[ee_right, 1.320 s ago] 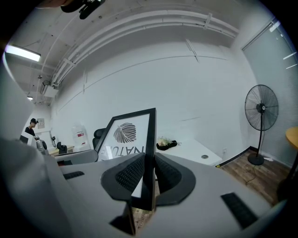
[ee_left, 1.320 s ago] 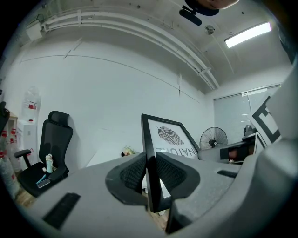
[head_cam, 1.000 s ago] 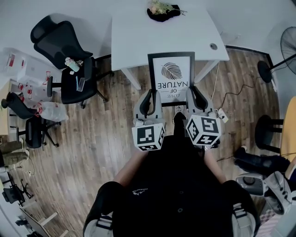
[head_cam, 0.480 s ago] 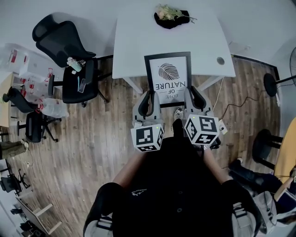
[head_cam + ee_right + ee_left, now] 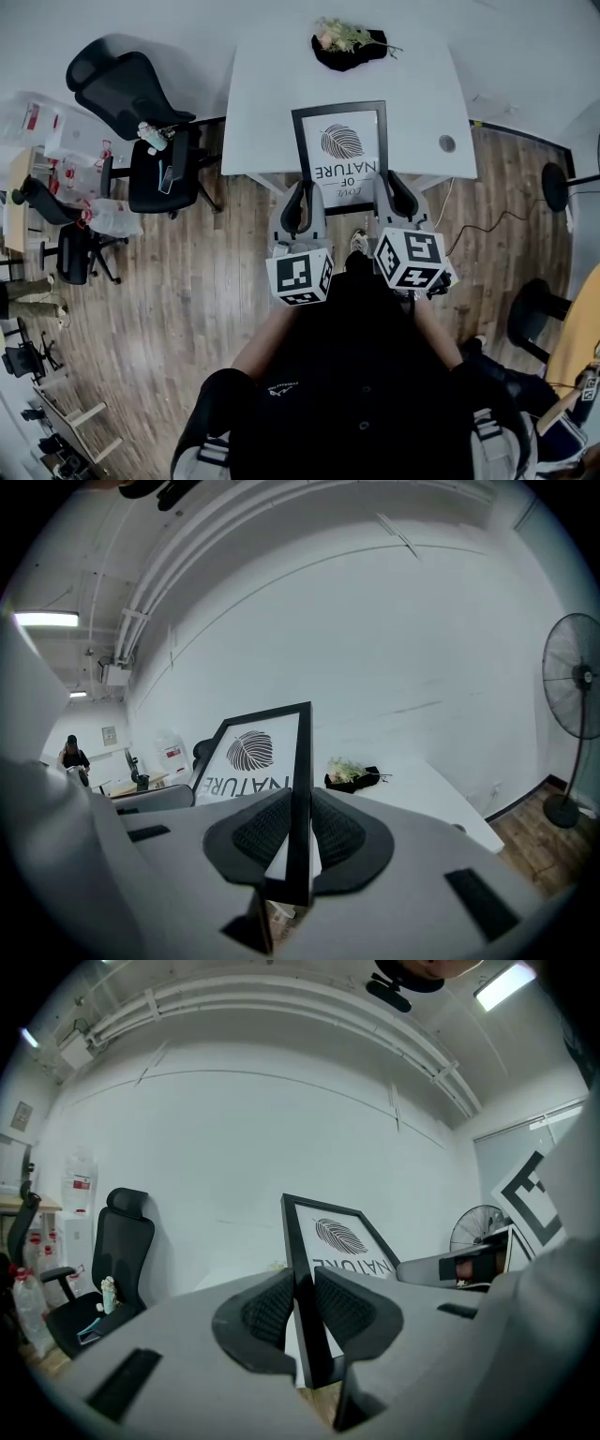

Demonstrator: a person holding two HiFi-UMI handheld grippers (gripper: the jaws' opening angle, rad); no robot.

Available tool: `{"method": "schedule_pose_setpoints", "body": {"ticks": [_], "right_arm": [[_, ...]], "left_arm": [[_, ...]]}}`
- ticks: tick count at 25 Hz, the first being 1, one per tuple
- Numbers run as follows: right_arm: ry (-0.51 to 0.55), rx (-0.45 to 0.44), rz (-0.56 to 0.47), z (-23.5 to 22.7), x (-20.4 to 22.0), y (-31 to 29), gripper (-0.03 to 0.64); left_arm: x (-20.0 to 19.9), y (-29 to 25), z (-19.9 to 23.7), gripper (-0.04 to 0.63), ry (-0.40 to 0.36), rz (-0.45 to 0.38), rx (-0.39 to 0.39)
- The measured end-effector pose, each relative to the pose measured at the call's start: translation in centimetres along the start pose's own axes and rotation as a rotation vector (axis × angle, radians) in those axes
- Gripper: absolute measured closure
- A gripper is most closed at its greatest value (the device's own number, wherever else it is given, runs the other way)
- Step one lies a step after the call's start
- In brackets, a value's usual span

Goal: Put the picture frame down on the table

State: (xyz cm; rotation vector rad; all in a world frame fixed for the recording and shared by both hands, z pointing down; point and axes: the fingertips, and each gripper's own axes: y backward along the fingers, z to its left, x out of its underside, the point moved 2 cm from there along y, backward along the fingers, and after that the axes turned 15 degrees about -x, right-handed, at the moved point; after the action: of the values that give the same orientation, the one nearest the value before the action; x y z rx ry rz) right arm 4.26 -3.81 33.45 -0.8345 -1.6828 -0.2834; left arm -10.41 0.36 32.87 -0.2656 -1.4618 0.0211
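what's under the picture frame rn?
Head view: the white table lies under the far part of the picture frame; its near edge overhangs the wood floor. The left gripper and right gripper clamp its sides. The tabletop patch beneath is covered; whether the frame touches it is unclear.

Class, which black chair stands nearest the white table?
The high-backed chair with a bottle on its seat, beside the table; the smaller chair stands farther left.

In the head view the left gripper (image 5: 302, 189) and right gripper (image 5: 394, 184) cover the lower corners of the picture frame (image 5: 339, 150), and its smallest line of print is too small for us to read. The fan (image 5: 573, 682) in the right gripper view is cut by the picture's edge (right side lost). We cannot name the small things (image 5: 149, 135) on the office chair (image 5: 148, 192).
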Motion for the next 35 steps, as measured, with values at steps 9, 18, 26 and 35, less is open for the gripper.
{"method": "schedule_pose_setpoints", "body": {"ticks": [9,18,26,35], "right_arm": [[0.025,-0.053,0.019,-6.1,-2.3,-3.4,0.549],[0.003,-0.081,0.076,-9.8,-2.0,-6.4,0.549],[-0.046,-0.035,0.113,-12.3,-0.8,-9.6,0.549],[-0.09,0.051,0.203,-15.7,0.8,-14.1,0.549]], "left_arm": [[0.0,-5.6,-3.7,0.522,0.019,-0.005,-0.061],[1.2,-9.7,-5.1,0.522,0.003,0.044,-0.086],[2.7,-14.1,-5.1,0.522,-0.011,0.105,-0.049],[5.2,-20.2,-5.0,0.52,-0.013,0.213,0.022]]}}
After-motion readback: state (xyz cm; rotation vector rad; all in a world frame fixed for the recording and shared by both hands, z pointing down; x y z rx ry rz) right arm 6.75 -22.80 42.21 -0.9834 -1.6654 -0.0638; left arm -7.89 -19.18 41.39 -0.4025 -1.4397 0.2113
